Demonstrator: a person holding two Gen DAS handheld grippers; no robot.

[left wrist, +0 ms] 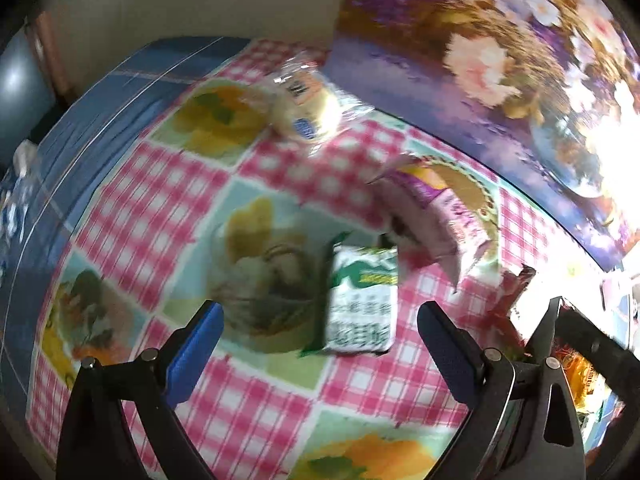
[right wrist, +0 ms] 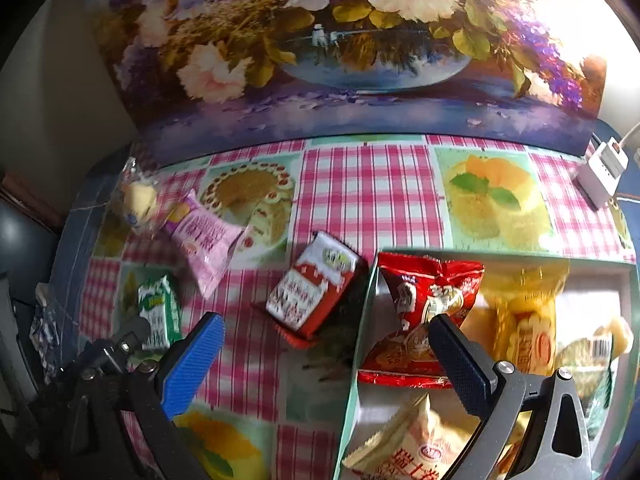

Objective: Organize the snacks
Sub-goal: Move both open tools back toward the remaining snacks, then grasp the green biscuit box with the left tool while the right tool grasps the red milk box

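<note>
Above green packet (left wrist: 362, 304), left gripper (left wrist: 320, 340) agape

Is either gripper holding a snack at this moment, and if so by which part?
Nothing is held. The left gripper is open above the green packet, not gripping it. The right gripper is open with nothing between its fingers.
</note>
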